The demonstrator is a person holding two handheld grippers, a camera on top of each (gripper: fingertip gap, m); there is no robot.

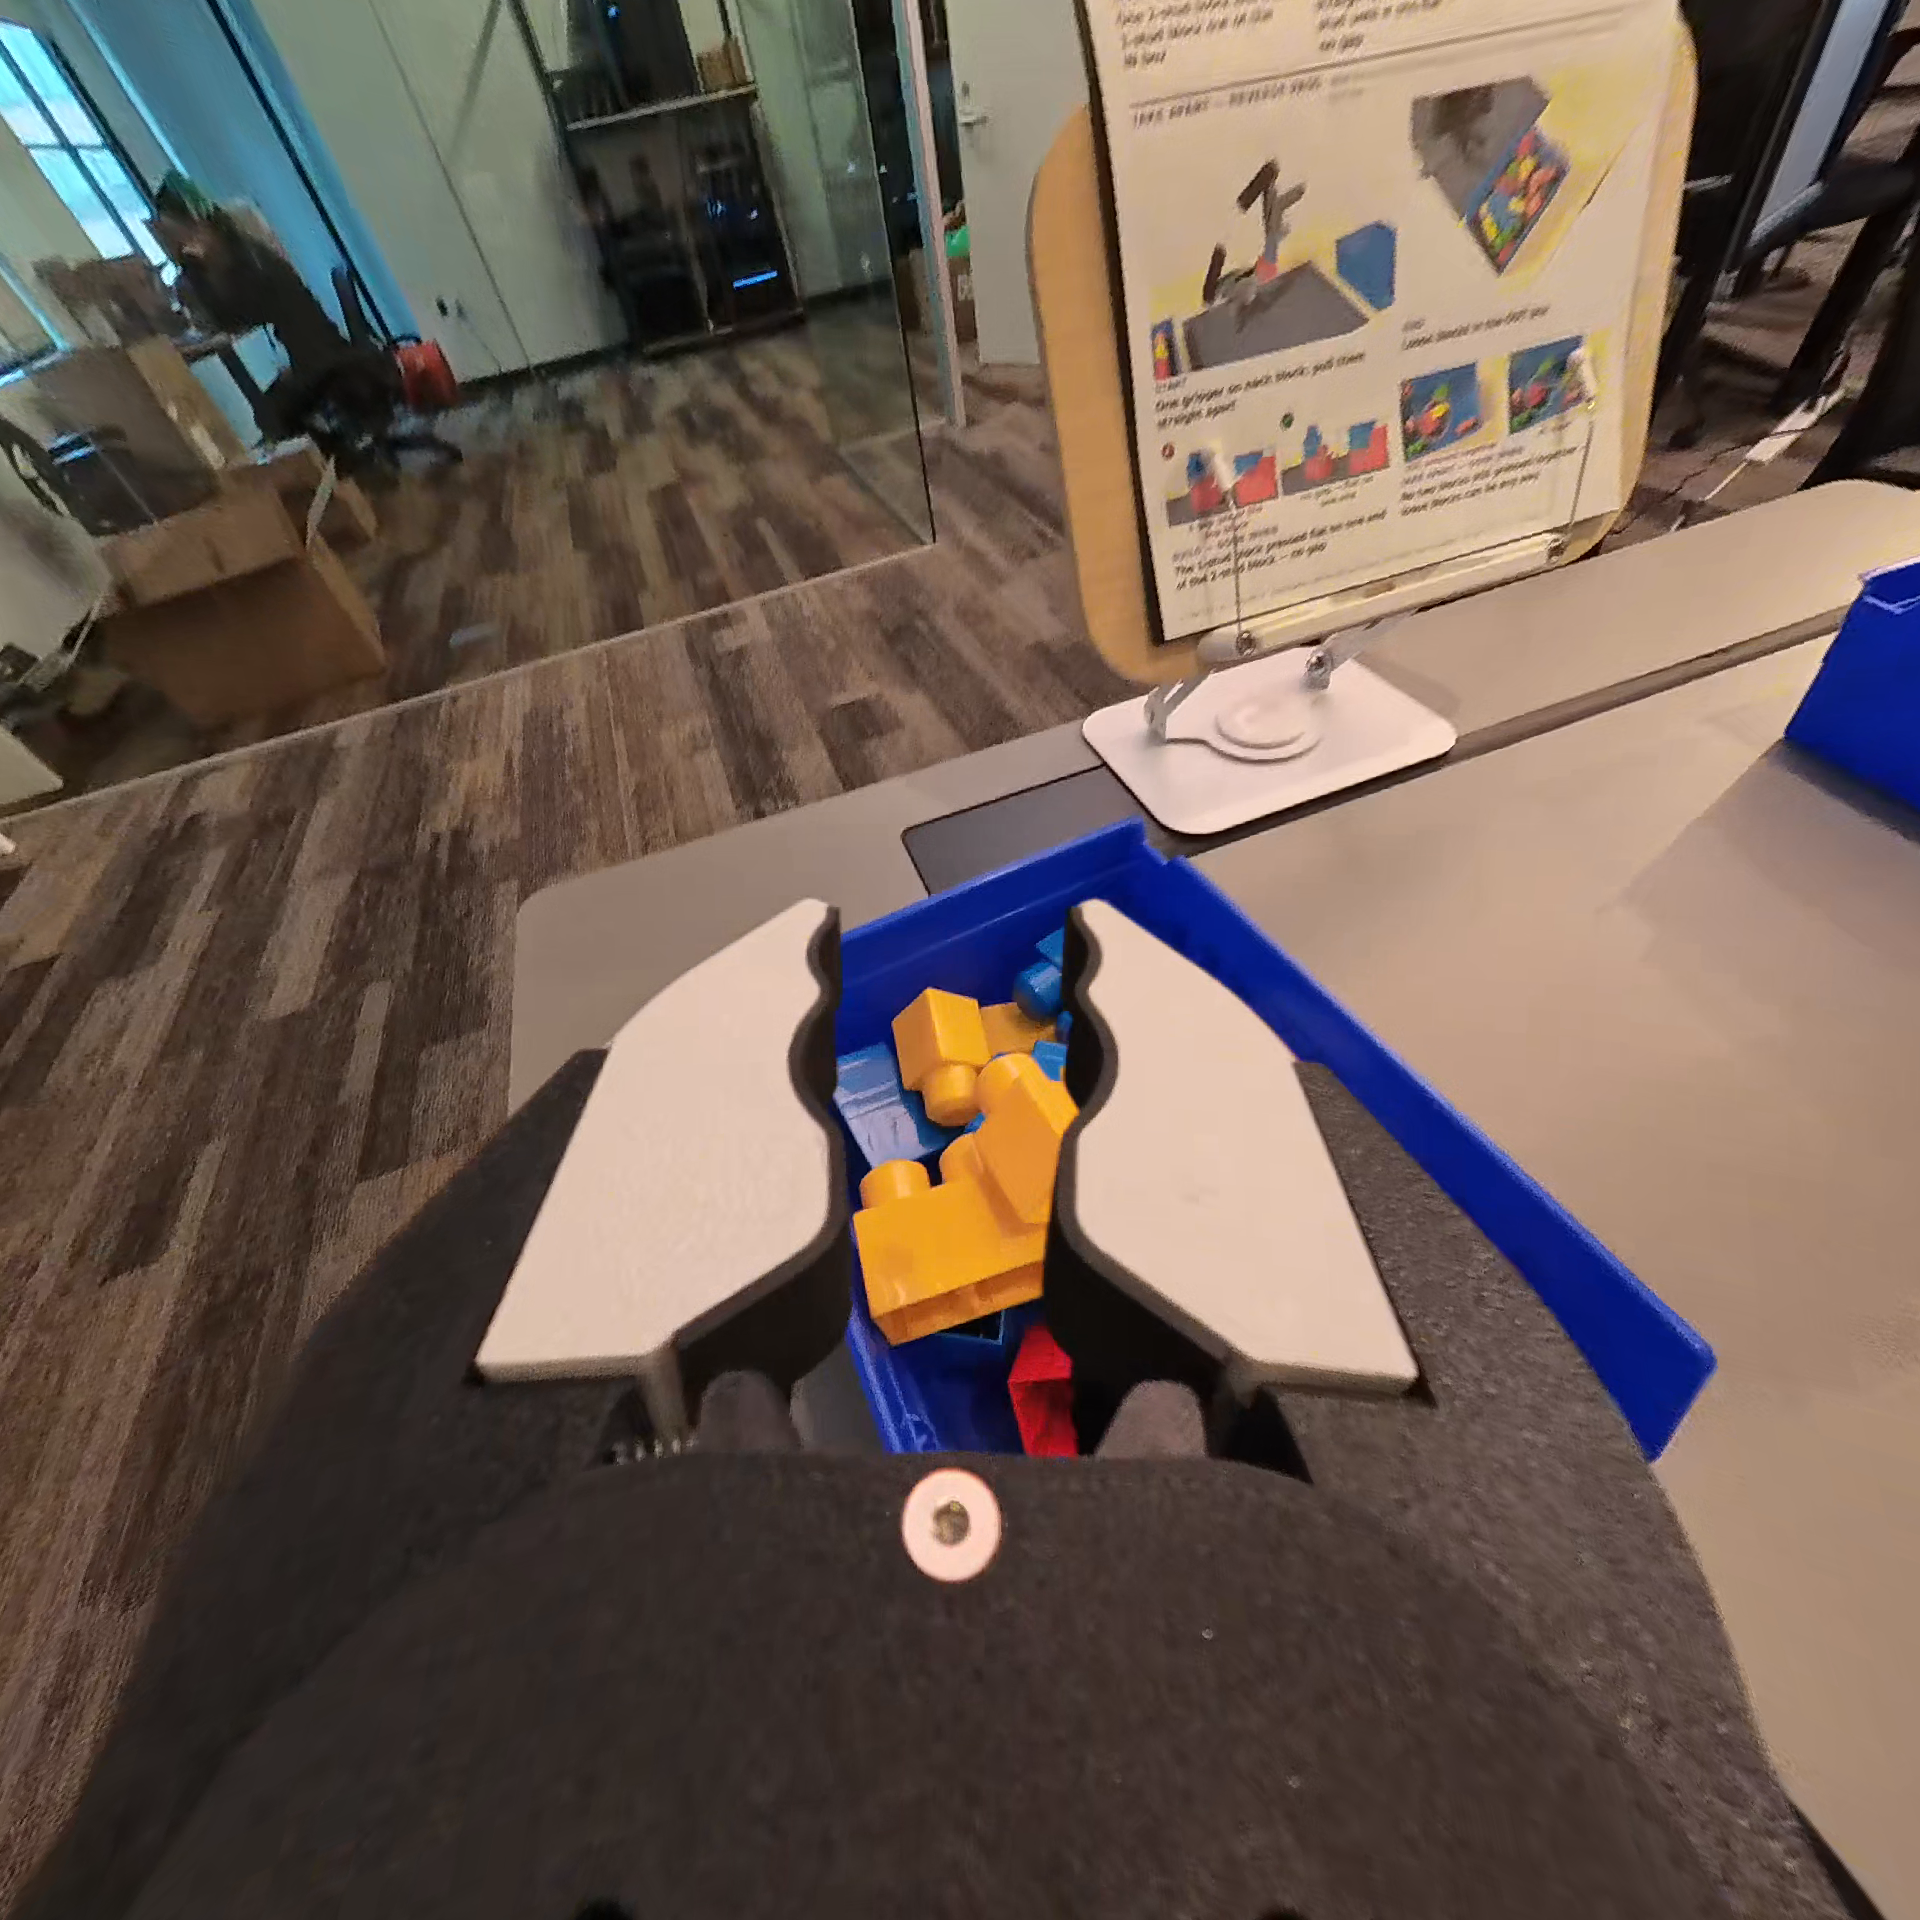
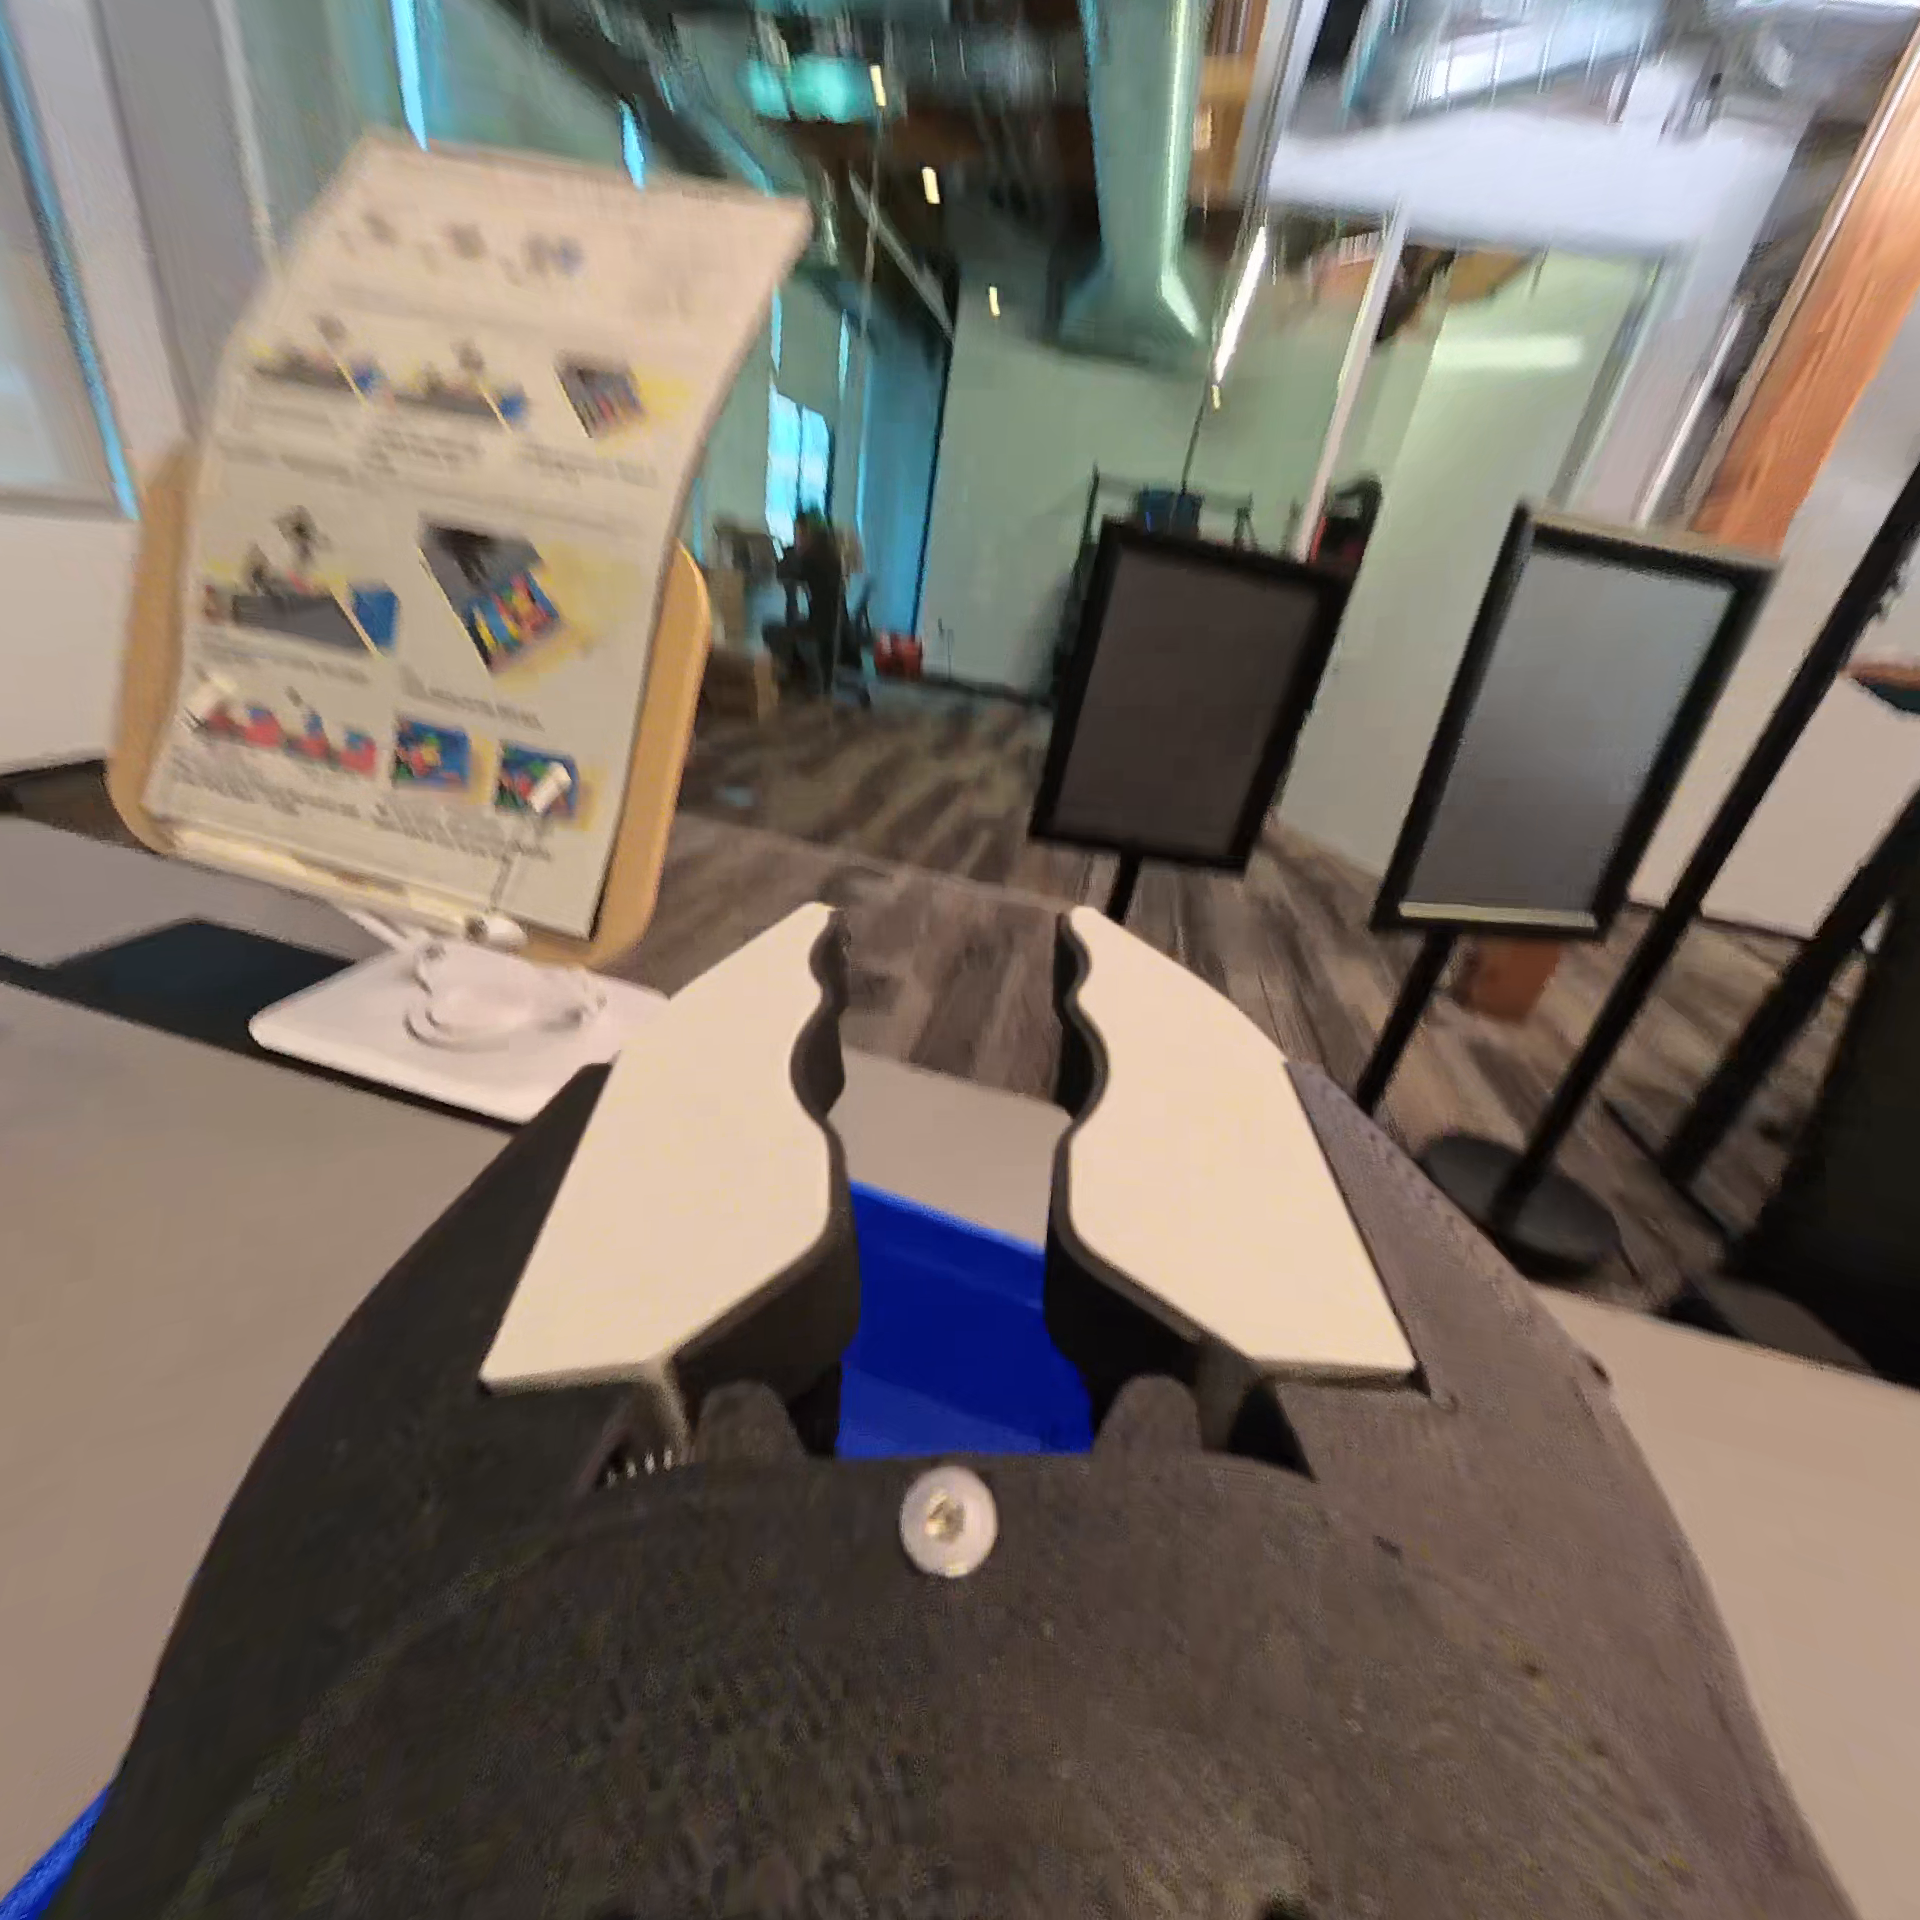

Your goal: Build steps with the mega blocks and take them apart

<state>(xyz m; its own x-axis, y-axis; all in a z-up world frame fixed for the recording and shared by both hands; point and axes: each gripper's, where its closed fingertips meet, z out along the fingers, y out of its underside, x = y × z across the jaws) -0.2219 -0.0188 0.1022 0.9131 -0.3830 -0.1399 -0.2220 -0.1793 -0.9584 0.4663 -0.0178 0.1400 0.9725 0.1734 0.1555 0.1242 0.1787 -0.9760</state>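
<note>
The blocks (image 1: 961, 1195) are heaped in the blue bin (image 1: 1403, 1122) under the released, empty left claw (image 1: 948, 940). Two tangled blocks may be lifted together. The right claw (image 2: 948, 935) is also released, empty.

even, soft indoor light filled both views, daylight glowing from a window (image 1: 62, 177) far left. the grey table (image 1: 1558, 1039) carried faint sheen. the right wrist view smeared with motion blur, its instruction sheet (image 2: 416, 540) unreadable. wide-angle bending curved the edges.
</note>
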